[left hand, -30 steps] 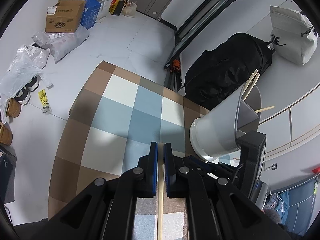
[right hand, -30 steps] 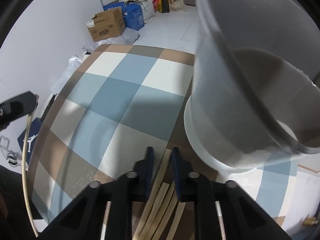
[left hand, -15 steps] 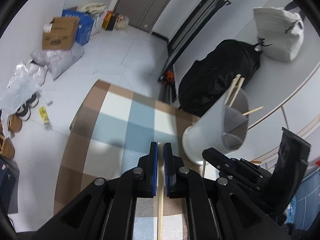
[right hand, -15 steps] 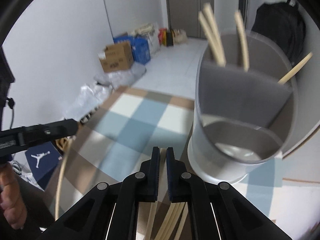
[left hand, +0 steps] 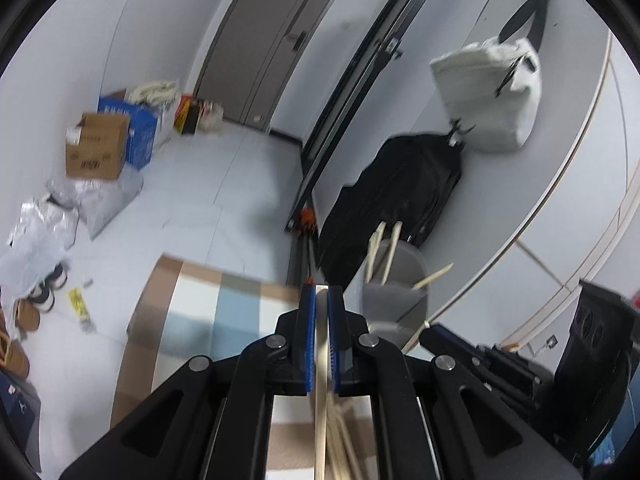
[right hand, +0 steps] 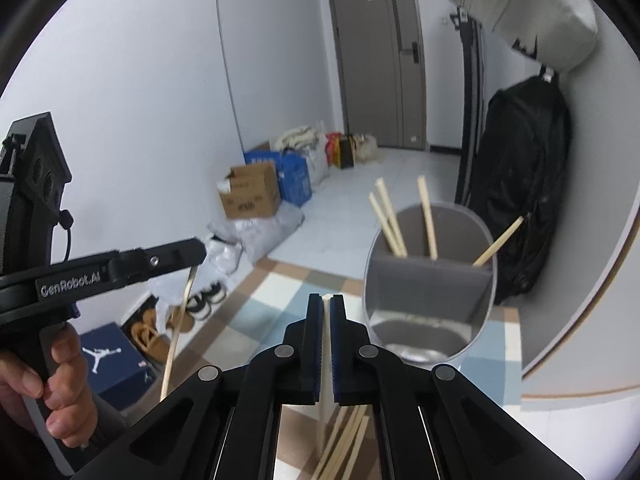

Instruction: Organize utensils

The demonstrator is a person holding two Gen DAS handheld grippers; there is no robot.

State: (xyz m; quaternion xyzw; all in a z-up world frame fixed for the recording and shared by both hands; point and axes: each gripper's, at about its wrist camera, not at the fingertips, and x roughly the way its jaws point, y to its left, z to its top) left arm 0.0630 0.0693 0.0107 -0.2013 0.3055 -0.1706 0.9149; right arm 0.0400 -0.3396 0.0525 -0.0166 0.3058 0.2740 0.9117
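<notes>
Two grippers each clamp one wooden chopstick: the left gripper (left hand: 321, 300) pinches a chopstick (left hand: 320, 420), the right gripper (right hand: 327, 308) another chopstick (right hand: 326, 364), above the checkered table (right hand: 260, 312); the grey divided utensil holder (right hand: 430, 280) stands far right, four chopsticks inside

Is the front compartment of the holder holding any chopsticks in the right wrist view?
No. The holder's front compartment shows only its bare bottom, while the chopsticks stand behind the divider.
</notes>
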